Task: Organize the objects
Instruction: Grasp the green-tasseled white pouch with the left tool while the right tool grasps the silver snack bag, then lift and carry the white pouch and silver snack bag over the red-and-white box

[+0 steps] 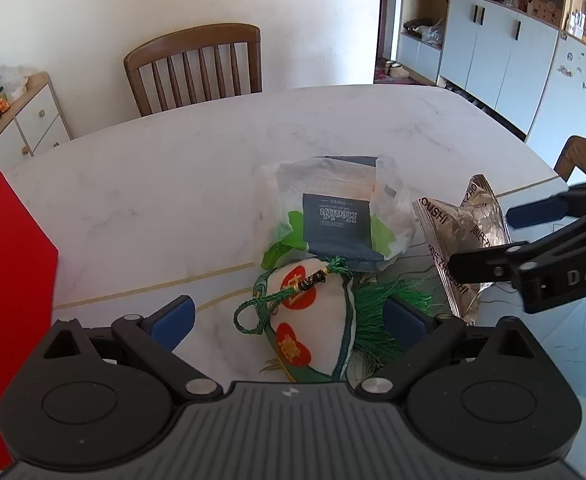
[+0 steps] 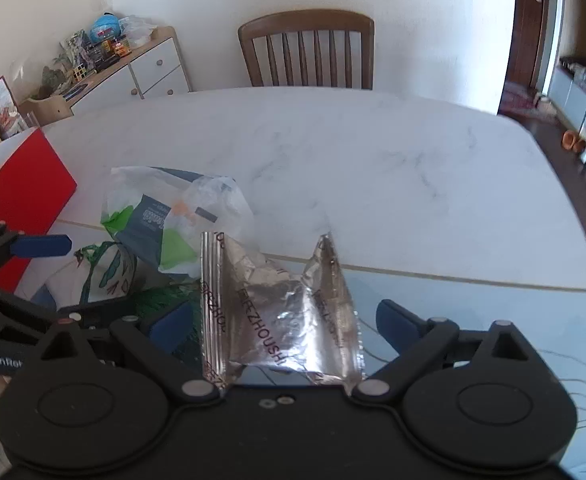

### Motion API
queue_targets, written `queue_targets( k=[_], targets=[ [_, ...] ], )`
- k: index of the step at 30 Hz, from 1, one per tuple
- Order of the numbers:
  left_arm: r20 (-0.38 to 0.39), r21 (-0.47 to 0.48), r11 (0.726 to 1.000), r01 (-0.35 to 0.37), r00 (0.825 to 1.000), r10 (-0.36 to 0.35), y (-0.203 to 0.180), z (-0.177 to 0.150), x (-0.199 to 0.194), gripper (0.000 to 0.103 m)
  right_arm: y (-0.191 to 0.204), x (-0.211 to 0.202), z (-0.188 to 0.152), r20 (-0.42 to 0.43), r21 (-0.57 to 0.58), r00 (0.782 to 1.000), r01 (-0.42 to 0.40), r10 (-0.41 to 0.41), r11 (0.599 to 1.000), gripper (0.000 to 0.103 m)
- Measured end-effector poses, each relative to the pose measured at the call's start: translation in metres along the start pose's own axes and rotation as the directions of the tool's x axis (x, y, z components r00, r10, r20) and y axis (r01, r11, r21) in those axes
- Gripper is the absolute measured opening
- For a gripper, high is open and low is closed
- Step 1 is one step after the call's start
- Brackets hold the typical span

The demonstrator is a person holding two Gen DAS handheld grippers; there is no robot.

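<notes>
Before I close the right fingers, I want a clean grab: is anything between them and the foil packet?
Nothing visible. The foil packet sits directly between the open right gripper's fingers. The green tassel lies just beyond the left finger, outside the gap.

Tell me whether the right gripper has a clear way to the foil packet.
Probably yes. The right gripper is open, with the foil packet standing between its blue fingers and nothing across its front. The tassel lies just left, beside the left finger.
</notes>
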State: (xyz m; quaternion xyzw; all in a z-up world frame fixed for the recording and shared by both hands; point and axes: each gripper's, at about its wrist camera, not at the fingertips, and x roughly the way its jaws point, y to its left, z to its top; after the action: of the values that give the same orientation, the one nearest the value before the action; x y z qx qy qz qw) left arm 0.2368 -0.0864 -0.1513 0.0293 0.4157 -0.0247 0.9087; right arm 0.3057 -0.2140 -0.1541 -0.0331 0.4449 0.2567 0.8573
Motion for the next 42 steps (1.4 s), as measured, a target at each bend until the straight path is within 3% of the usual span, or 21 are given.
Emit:
queue_targets(
  k=[4,9,15,19,23,32,42],
  targets=[
    [-0.011,-0.053,0.998,0.036,0.999,-0.036,0.005,0.0,0.003,0.094,-0.003,0.008,0.0,-0.014,0.035,1.0,-0.008,0.009,0.999,0.092],
    [-0.022,-0.058,0.997,0.058,0.998,-0.059,0.005,0.003,0.006,0.067,-0.004,0.012,-0.001,-0.017,0.06,1.0,-0.011,0.012,0.998,0.084],
    [-0.033,-0.05,0.997,0.061,0.997,-0.063,0.002,0.003,0.005,0.048,-0.002,0.011,0.0,-0.024,0.05,1.0,-0.001,0.002,0.999,0.073],
    [-0.037,-0.054,0.997,0.063,0.997,-0.065,0.002,0.005,0.003,0.046,-0.001,0.008,0.001,-0.023,0.049,1.0,-0.012,0.013,0.999,0.058],
    [-0.03,-0.045,0.997,0.058,0.998,-0.059,0.002,0.008,-0.003,0.044,0.001,0.005,0.001,-0.02,0.044,1.0,0.006,-0.006,0.999,0.052],
    [-0.009,-0.066,0.996,0.065,0.998,-0.066,0.012,0.017,-0.029,0.044,0.01,-0.026,-0.002,0.009,0.05,1.0,-0.001,0.001,0.999,0.051],
    [0.024,-0.092,0.989,0.12,0.993,-0.118,0.024,0.023,-0.074,0.044,0.035,-0.076,-0.004,0.026,0.012,1.0,-0.013,0.013,1.0,0.051]
  ],
)
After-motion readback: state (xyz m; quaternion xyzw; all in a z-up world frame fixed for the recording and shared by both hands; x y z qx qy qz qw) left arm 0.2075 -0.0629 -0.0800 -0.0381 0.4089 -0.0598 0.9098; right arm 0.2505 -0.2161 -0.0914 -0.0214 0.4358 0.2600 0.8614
